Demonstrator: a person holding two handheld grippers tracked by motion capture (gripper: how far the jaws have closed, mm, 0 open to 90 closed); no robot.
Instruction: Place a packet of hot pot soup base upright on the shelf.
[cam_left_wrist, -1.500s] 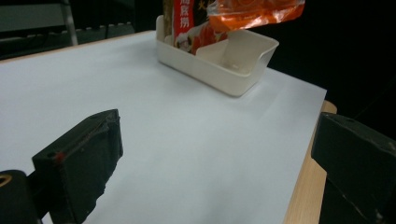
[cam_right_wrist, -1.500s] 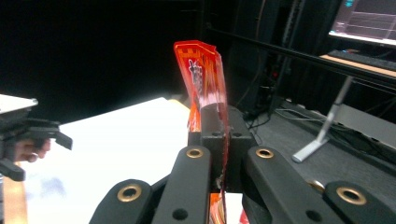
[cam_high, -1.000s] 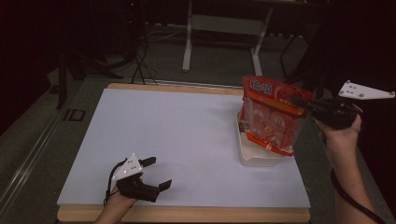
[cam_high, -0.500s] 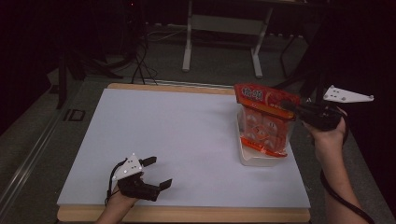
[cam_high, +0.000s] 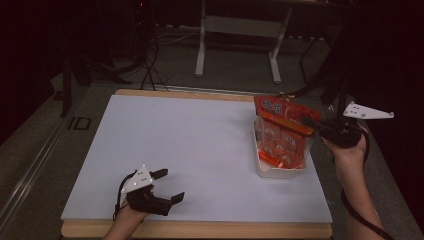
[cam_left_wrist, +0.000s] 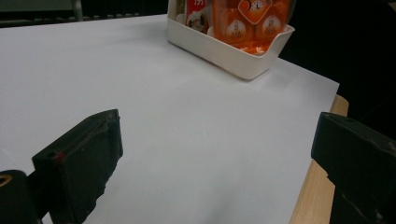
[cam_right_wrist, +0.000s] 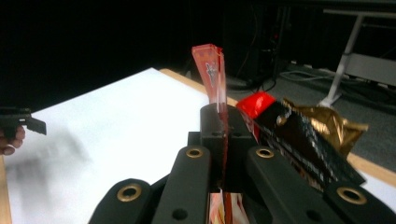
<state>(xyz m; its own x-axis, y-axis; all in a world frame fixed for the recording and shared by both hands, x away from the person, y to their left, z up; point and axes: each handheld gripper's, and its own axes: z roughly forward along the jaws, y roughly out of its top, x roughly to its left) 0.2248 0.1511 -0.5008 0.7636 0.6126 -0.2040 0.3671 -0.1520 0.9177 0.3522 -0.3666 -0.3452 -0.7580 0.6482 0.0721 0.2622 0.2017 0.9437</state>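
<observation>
Two grippers share the job, but just one carries anything: our right gripper (cam_high: 311, 123) has its jaws pressed together on the top edge of the orange bag (cam_high: 281, 134), pinching the sealed strip so that in the right gripper view it stands up thin between the pads. The bag hangs below that pinch with its long axis close to upright, and its lower end sits inside the white bin (cam_high: 280, 169) at the right side of the worktop (cam_high: 200, 145). So the bag lies straight beneath the gripper, and, as we judge it, the coming move is a plain lowering along that axis until the bag rests in the bin. A dark and gold packet (cam_right_wrist: 308, 135) lies beside it. Our left gripper (cam_high: 165, 186) rests near the front edge, jaws spread and empty, well apart from the bin; the right hand is clearly the nearer.
</observation>
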